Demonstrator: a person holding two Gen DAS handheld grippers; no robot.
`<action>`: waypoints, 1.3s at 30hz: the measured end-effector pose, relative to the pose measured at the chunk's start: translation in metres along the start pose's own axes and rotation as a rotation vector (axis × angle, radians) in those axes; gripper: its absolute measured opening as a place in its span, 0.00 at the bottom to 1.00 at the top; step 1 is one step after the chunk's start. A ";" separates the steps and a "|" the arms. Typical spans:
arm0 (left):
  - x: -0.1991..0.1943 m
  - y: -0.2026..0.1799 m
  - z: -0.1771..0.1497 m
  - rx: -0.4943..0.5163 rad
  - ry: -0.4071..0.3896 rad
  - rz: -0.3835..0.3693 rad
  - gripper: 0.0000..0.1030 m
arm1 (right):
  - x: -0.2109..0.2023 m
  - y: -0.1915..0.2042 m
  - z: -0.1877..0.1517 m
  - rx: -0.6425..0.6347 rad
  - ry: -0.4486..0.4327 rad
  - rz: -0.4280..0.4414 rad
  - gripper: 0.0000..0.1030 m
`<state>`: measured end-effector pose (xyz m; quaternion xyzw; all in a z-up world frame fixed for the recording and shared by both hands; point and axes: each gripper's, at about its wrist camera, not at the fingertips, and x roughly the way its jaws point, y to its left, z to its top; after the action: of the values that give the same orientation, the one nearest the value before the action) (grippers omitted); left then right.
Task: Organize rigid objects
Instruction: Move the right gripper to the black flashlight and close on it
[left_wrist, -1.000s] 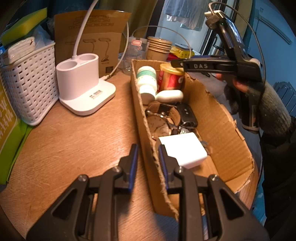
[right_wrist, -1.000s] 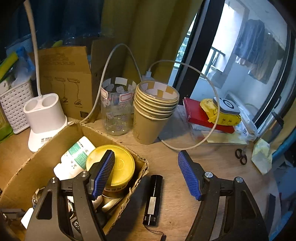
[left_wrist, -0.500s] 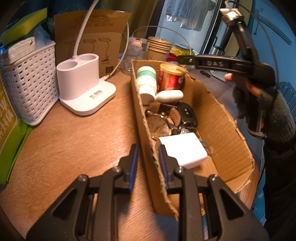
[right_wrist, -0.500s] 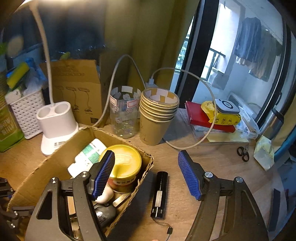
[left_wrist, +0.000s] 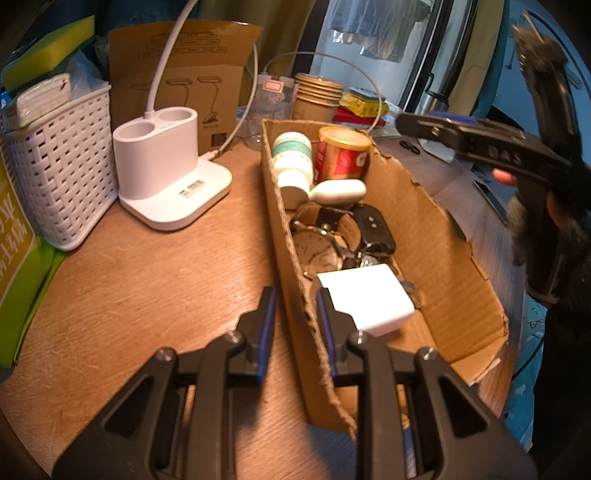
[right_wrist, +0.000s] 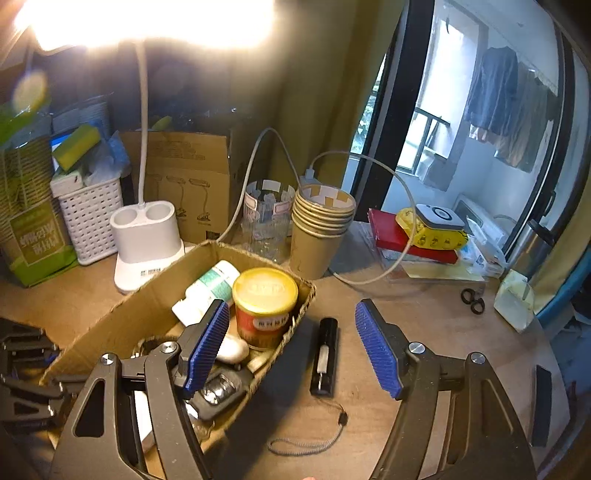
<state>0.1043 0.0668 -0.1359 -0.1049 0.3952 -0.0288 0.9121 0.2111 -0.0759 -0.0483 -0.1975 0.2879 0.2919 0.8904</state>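
Left wrist view: the cardboard box (left_wrist: 291, 236) wall is kept clamped by the left gripper (left_wrist: 293, 314). Right wrist view: the right gripper (right_wrist: 291, 347), jaws apart and empty, has been raised off the box; the black flashlight (right_wrist: 325, 358) beside it is probably targeted next.

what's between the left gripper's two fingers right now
The cardboard box's near side wall; the left gripper is clamped on it, seen in the left wrist view.
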 end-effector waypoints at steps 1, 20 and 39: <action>0.000 0.000 0.000 0.000 0.000 0.000 0.23 | -0.002 -0.001 -0.002 0.000 0.000 -0.004 0.72; 0.000 0.000 0.000 0.000 0.000 0.000 0.23 | 0.011 -0.045 -0.053 0.083 0.092 -0.034 0.72; 0.000 0.000 0.000 0.000 0.000 0.000 0.23 | 0.067 -0.044 -0.057 0.100 0.171 0.002 0.72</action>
<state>0.1043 0.0668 -0.1359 -0.1050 0.3952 -0.0286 0.9121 0.2611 -0.1117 -0.1257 -0.1767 0.3774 0.2603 0.8710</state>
